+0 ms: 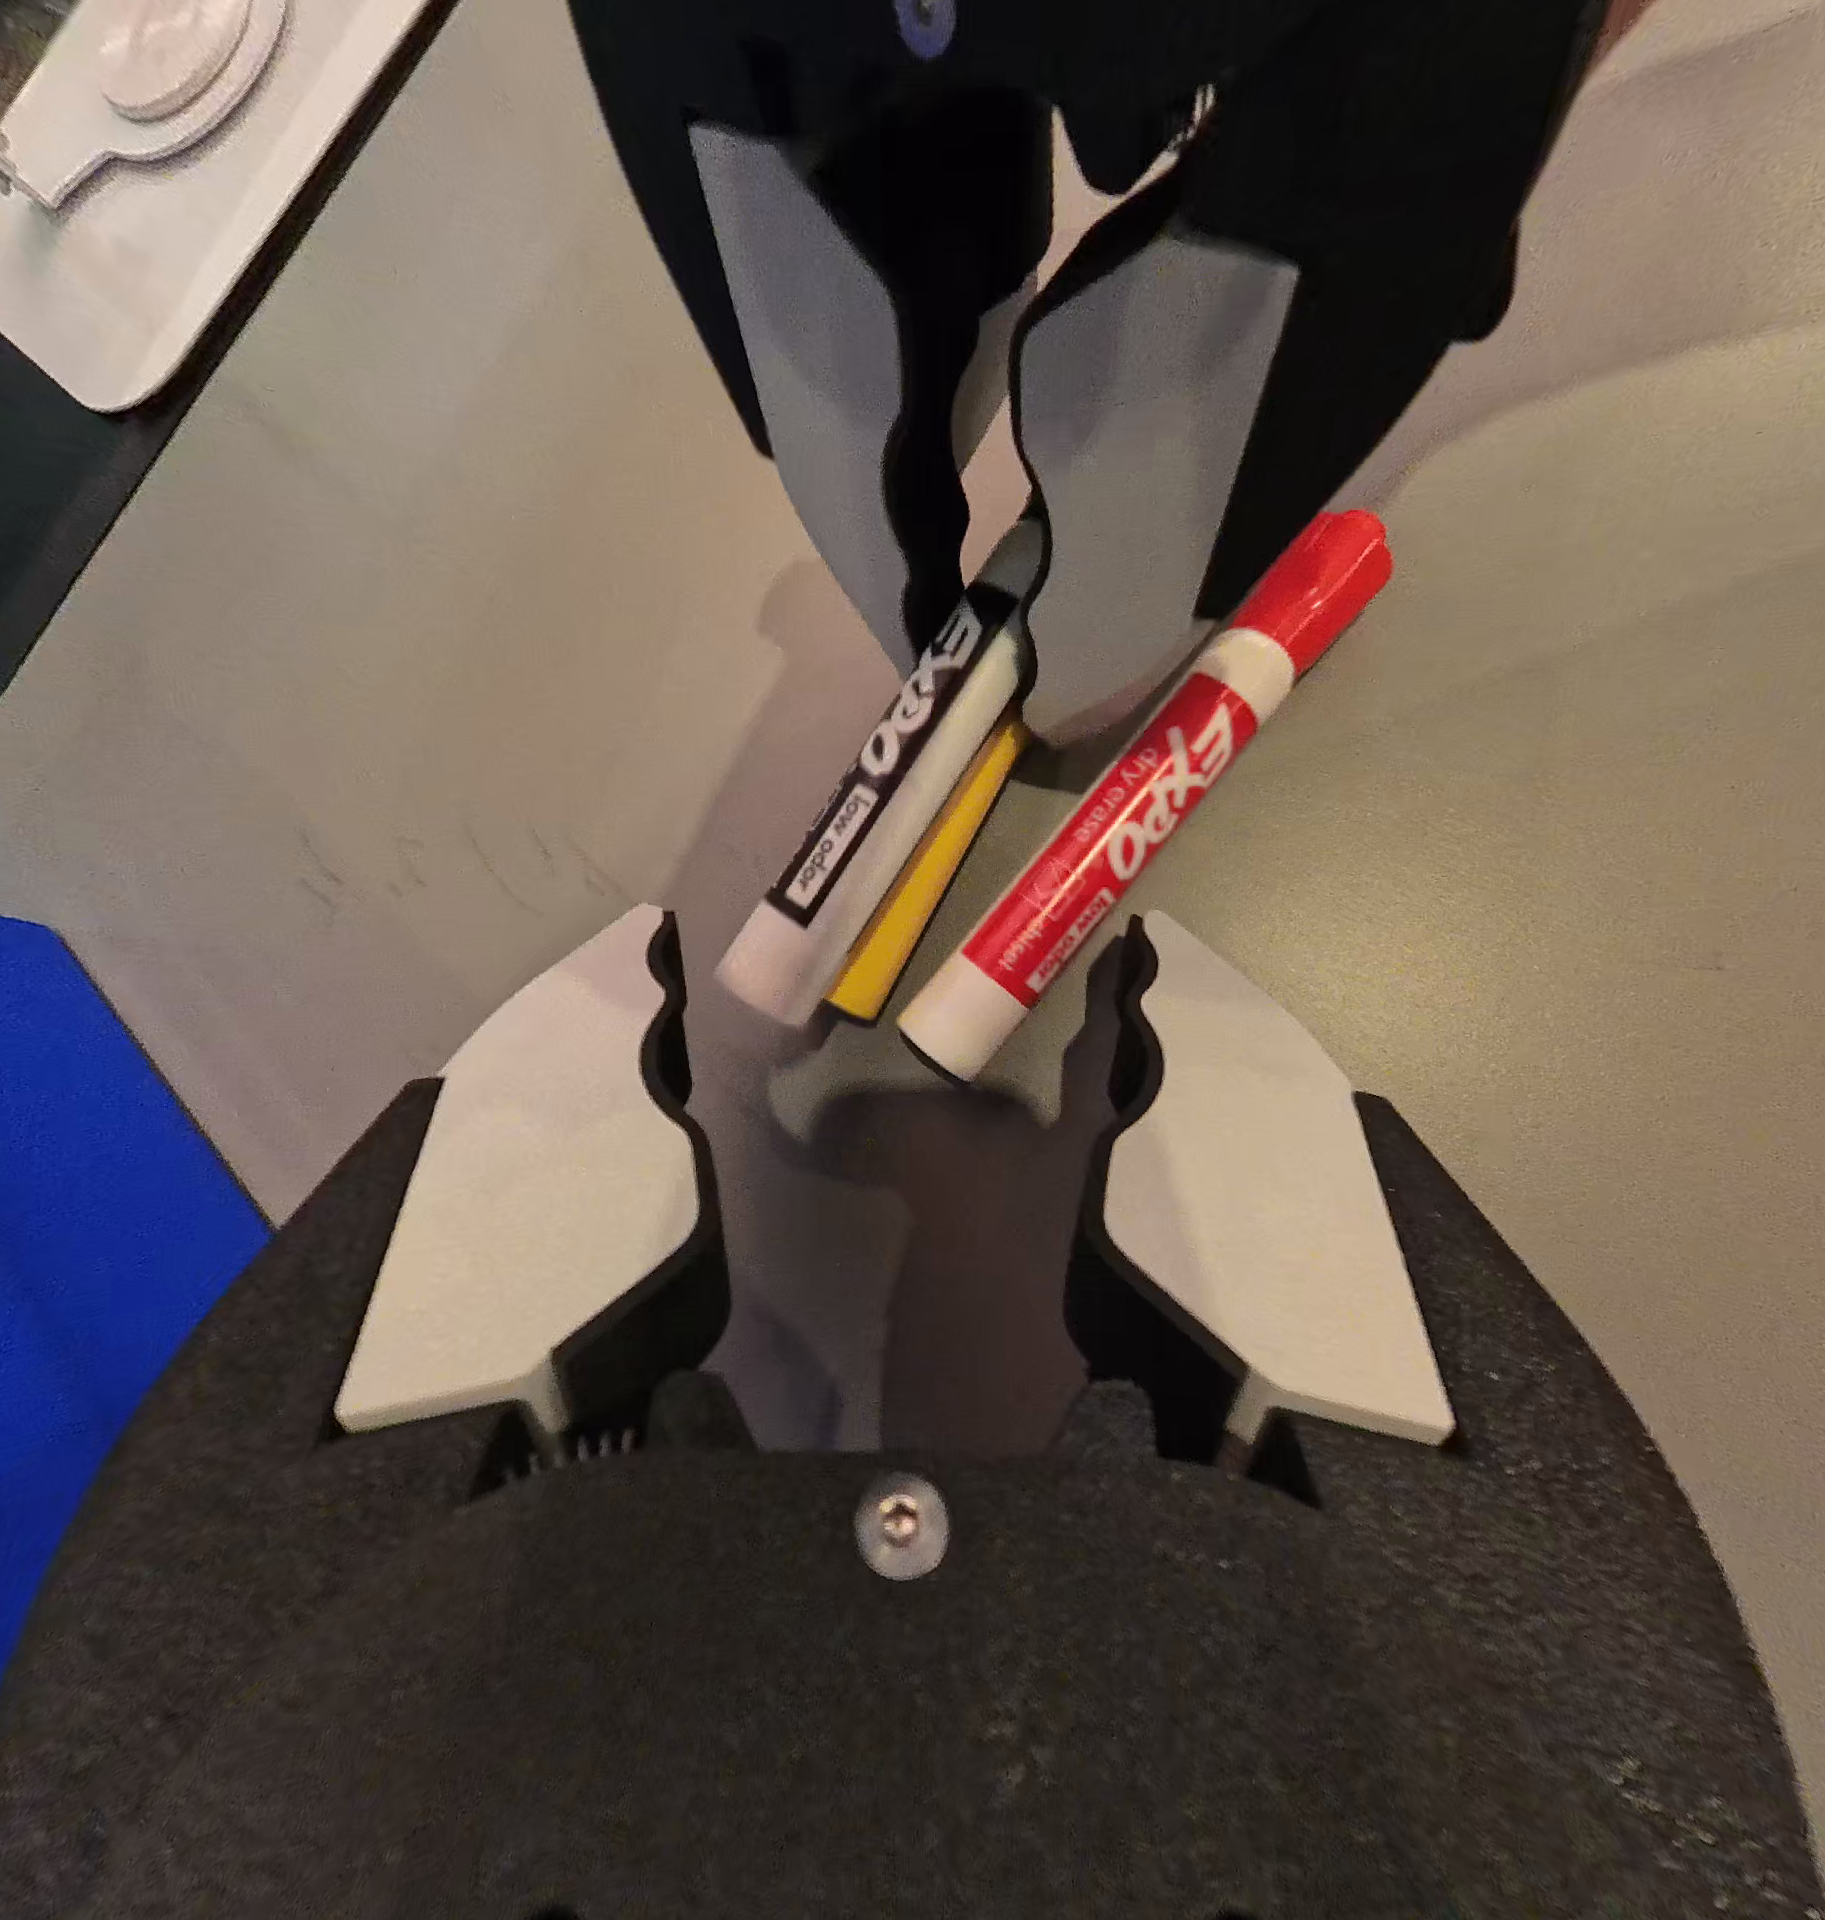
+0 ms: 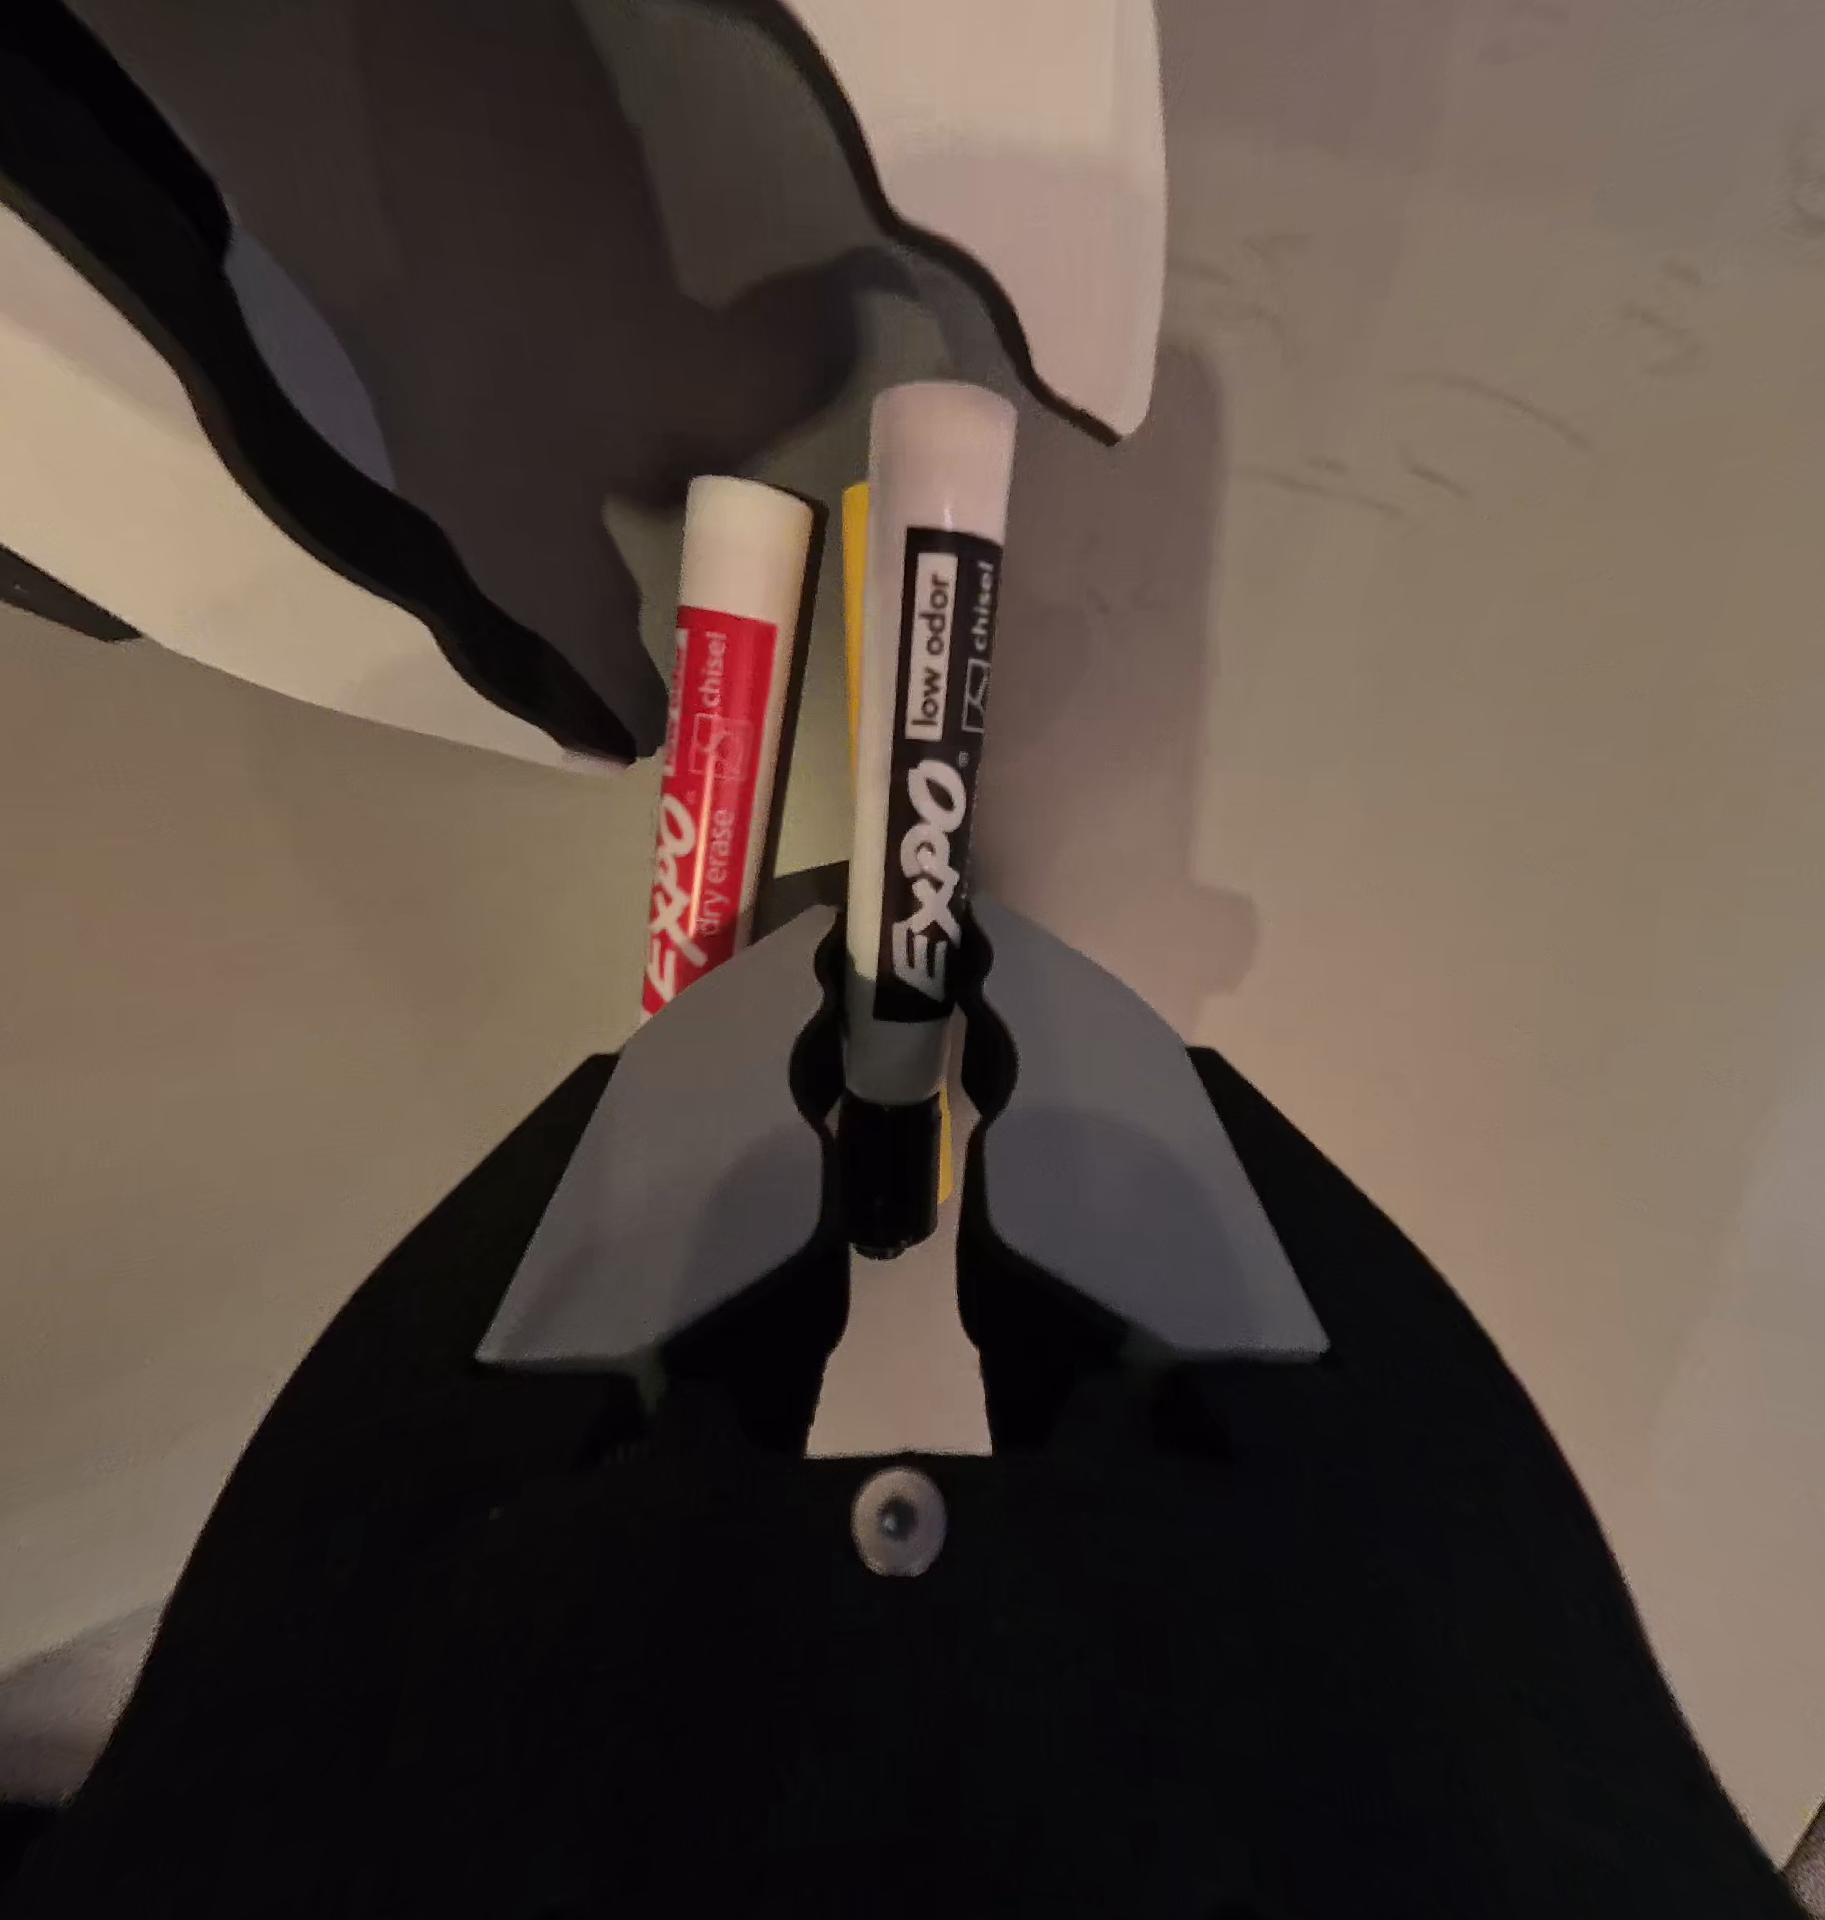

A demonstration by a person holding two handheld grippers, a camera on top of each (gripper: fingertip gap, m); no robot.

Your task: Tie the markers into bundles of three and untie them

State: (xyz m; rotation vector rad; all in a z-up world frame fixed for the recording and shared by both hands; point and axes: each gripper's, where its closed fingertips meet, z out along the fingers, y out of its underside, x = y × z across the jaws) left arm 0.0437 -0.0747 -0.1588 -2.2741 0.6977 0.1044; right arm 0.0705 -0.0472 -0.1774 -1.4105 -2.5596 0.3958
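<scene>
Black marker (image 2: 929, 790) | clamped in right hand-held gripper (image 2: 903, 956) | beside red marker (image 2: 721, 748)

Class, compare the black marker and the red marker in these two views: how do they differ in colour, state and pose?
The black marker is gripped by the right gripper; the red marker lies free on the table. The black marker lies over a yellow marker; the red one lies beside them. Both have white barrels.
</scene>
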